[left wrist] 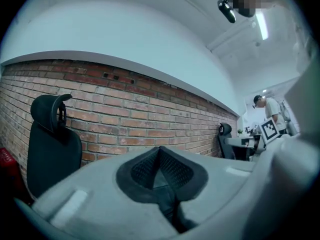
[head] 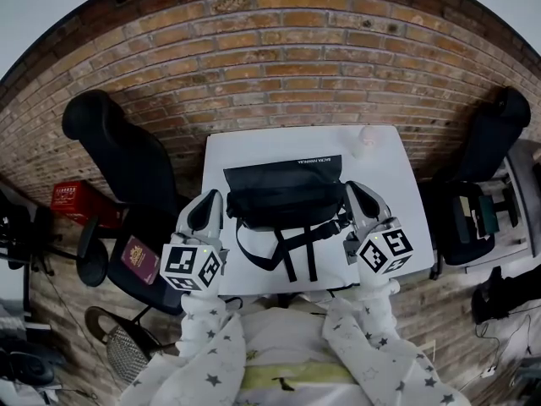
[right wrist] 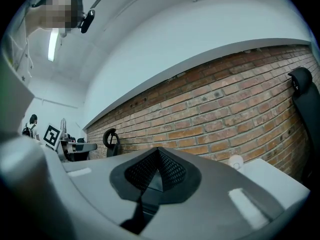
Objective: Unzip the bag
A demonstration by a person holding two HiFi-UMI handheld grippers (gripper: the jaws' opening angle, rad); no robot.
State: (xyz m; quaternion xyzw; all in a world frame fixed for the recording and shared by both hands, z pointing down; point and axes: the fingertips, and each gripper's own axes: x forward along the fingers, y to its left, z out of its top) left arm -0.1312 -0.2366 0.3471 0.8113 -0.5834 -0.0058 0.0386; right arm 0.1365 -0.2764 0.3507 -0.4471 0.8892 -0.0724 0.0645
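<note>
A black bag (head: 286, 194) with a roll top and dangling straps (head: 297, 248) lies in the middle of a small white table (head: 387, 155) in the head view. My left gripper (head: 209, 203) sits just left of the bag, its tips near the bag's left end. At the bag's right end my right gripper (head: 358, 192) stands the same way. Both point up and away toward the brick wall. In the left gripper view the gripper (left wrist: 160, 156) has its jaws closed together with nothing between them. The right gripper (right wrist: 159, 156) looks the same in its own view.
A brick wall (head: 279, 66) runs behind the table. A black office chair (head: 118, 155) stands at the left and another (head: 494, 134) at the right. A small white object (head: 368, 139) sits at the table's far right corner. A red box (head: 78, 200) is on the floor left.
</note>
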